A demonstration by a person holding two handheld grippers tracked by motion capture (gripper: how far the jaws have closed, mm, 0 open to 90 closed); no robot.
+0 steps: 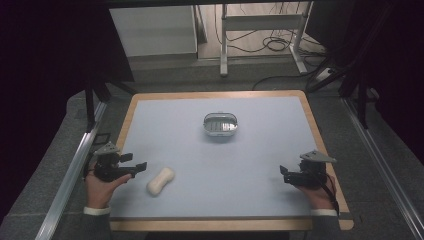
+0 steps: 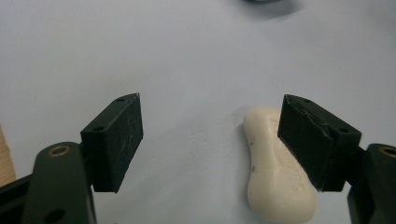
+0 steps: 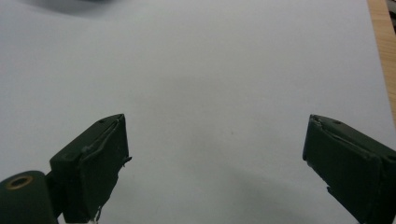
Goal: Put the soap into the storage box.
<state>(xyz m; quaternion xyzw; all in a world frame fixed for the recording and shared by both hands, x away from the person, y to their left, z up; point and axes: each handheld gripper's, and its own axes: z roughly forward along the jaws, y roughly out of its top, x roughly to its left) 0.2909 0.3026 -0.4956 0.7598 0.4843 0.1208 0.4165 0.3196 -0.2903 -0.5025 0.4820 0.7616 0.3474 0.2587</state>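
At the left edge of the worktop (image 1: 200,200), the person's left hand (image 1: 100,187) holds the left tongs (image 1: 134,169) low over the pale blue surface, jaws spread wide and gripping nothing. Just beside their tips lies a cream, peanut-shaped bar of soap (image 1: 160,181), resting flat on the worktop. In the left gripper view the left tongs (image 2: 210,140) stand apart, and the bar of soap (image 2: 275,177) sits close against the inner face of the jaw at the right of that view; whether they touch cannot be told. Farther back, near the middle of the worktop, sits a small oval soap dish (image 1: 220,125) with a ribbed floor, well apart from the soap. At the right edge, the right hand (image 1: 320,192) holds the right tongs (image 1: 286,174), also wide open and empty, as the right gripper view confirms (image 3: 215,158).
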